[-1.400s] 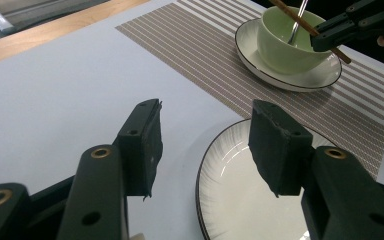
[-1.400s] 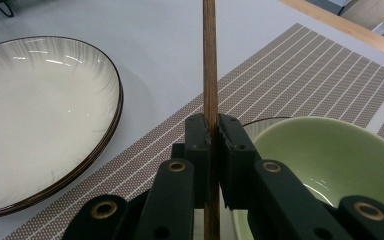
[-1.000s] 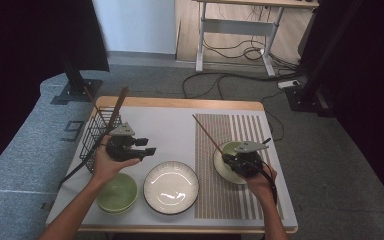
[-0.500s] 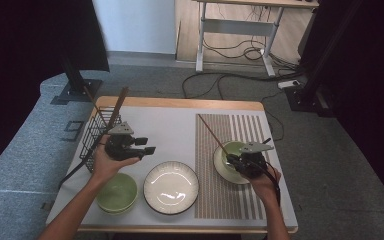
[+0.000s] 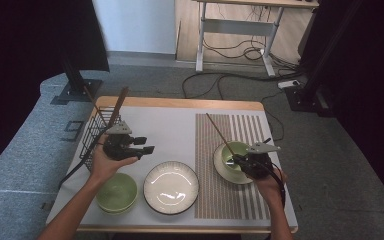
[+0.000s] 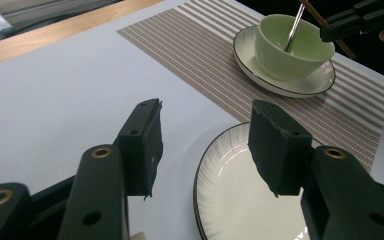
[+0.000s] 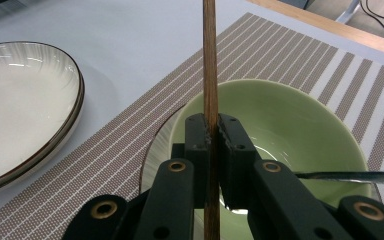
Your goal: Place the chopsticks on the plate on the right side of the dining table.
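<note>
My right gripper [image 7: 211, 131] is clamped on a thin wooden stick [image 7: 209, 65] over the green bowl [image 7: 290, 125], which sits on a saucer [image 5: 226, 169] on the striped mat [image 5: 220, 135] with a metal spoon [image 7: 350, 175] inside. My left gripper [image 6: 205, 145] hangs with jaws apart above the white plate [image 6: 230, 205]. A second green bowl [image 5: 116, 192] and a wire basket [image 5: 94, 134] lie to its left; I see no writing.

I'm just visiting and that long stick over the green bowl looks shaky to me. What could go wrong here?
The right tongs pinch the thin wooden stick by a narrow strip, so it might slip or swing. It hangs just above the green bowl holding a metal utensil; a bump might knock that out or shift the bowl on its saucer. The left tongs hover open over the white plate, which they might clip.
</note>
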### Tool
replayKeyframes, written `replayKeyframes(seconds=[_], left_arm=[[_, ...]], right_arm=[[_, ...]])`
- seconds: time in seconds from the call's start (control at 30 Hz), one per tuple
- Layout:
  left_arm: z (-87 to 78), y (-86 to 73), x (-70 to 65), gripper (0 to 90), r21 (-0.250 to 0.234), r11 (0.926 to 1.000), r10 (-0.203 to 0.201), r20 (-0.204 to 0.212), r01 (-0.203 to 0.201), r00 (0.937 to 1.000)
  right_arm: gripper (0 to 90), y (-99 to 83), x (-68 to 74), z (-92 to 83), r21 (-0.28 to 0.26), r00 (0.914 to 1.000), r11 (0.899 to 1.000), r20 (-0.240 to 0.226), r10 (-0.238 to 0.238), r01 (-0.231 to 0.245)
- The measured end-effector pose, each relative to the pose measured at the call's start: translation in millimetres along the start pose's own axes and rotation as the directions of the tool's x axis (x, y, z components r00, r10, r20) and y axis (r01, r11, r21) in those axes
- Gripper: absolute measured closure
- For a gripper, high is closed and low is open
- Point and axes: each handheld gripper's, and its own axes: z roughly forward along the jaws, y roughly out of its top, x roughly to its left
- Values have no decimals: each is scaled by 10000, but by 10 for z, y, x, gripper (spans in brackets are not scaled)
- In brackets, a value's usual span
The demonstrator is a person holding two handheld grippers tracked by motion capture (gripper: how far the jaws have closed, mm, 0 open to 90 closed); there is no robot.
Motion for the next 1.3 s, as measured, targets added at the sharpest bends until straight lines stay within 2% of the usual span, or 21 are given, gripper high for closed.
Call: replayKeyframes(seconds=[0.73, 1.13, 1.3], left_arm=[[-21, -27, 3, 482, -19, 10000, -4, 22, 4, 10000], [-4, -37, -3, 484, 51, 10000, 24, 62, -24, 10000], [-31, -34, 14, 483, -47, 9999, -99, 154, 100, 9998]], right_arm=[[843, -122, -164, -86, 80, 9969, 9986, 588, 520, -526], [843, -154, -230, -126, -20, 9944, 9972, 757, 742, -743], [843, -166, -263, -166, -101, 9929, 9964, 831, 850, -845]])
